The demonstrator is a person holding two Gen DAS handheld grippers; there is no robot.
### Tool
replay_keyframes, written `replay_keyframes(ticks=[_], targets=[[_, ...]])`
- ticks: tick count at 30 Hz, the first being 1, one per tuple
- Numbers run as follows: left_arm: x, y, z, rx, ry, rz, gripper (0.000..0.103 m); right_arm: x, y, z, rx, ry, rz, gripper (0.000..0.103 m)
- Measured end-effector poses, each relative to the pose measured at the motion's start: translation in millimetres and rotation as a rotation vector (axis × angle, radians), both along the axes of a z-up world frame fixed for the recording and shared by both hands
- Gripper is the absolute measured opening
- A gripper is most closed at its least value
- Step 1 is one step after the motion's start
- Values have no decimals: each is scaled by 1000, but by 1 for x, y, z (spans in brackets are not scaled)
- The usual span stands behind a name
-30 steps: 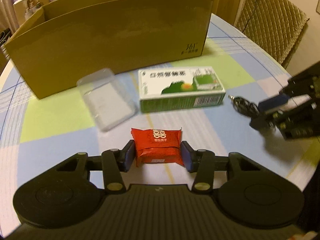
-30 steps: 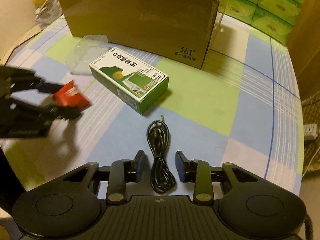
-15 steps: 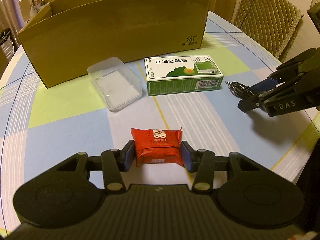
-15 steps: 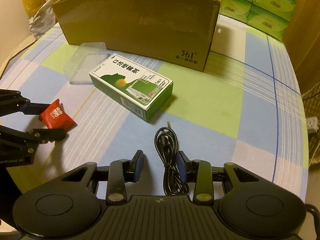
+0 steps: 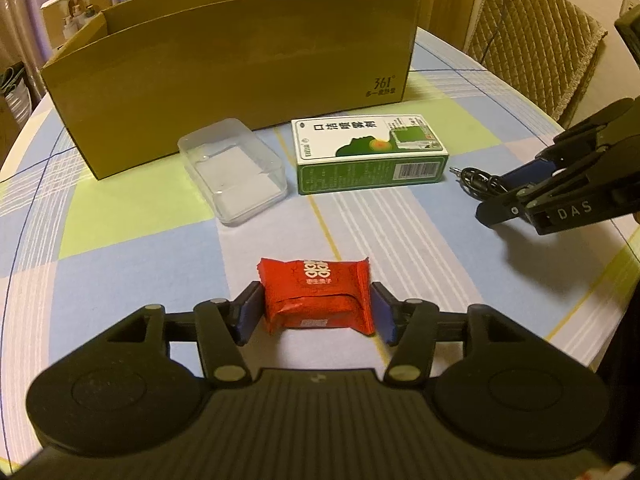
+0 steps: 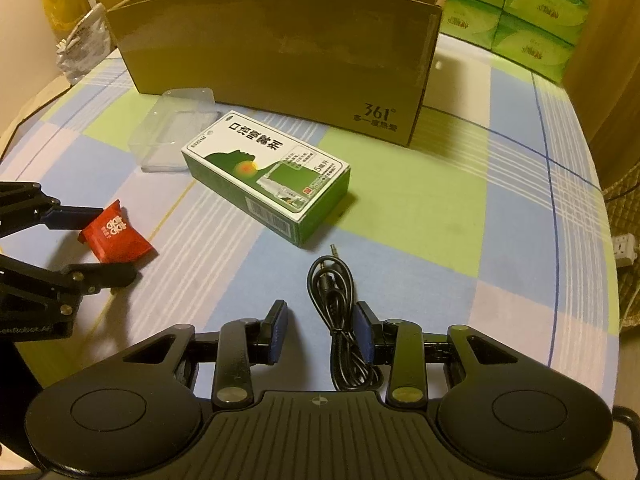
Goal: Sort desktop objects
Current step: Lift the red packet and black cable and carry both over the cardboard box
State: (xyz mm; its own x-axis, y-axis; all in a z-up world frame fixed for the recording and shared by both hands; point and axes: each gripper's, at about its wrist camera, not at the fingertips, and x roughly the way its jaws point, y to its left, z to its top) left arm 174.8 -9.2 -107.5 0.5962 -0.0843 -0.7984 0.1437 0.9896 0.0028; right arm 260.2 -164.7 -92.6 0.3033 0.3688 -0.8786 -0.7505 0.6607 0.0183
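A red snack packet [image 5: 316, 288] sits between the pads of my left gripper [image 5: 315, 312], which is shut on it just above the checked tablecloth. The right wrist view shows that same packet [image 6: 116, 236] held in the left gripper [image 6: 114, 242] at the left. My right gripper [image 6: 320, 332] is open and low over the table, astride a coiled black audio cable [image 6: 332, 292] that lies close to its right pad. A green-and-white medicine box [image 5: 368, 152] and a clear plastic box [image 5: 234, 168] lie in front of the open cardboard box [image 5: 240, 68].
A padded chair [image 5: 532, 40] stands beyond the table's right edge. Green tissue packs [image 6: 520, 4] are stacked behind the cardboard box [image 6: 280, 48]. A white power strip [image 6: 624, 246] lies off the table at the right. A yellow bag [image 6: 60, 0] sits at the far left.
My left gripper has drawn back from the cardboard box and lowered, still holding the red packet. The right gripper shifted left, so the cable now lies nearer its right finger.
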Motion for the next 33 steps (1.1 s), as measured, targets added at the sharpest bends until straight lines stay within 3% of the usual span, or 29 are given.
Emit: replay_keyframes(ticks=[7, 14, 21, 26, 28, 33], targets=[[2, 3, 0, 7, -6, 10, 54, -4, 2, 0, 10, -10, 2, 34], [4, 6, -2, 13, -8, 17, 67, -6, 2, -2, 23, -18, 6, 34], [6, 10, -2, -2, -3, 25, 71, -3, 3, -3, 37, -32, -5, 34], [7, 10, -2, -1, -4, 20, 71, -2, 4, -3, 36, -41, 6, 34], [7, 10, -2, -1, -5, 23, 70, -3, 4, -3, 36, -41, 6, 26], [6, 7, -1, -5, -11, 15, 57, -6, 3, -2, 37, -42, -26, 21]])
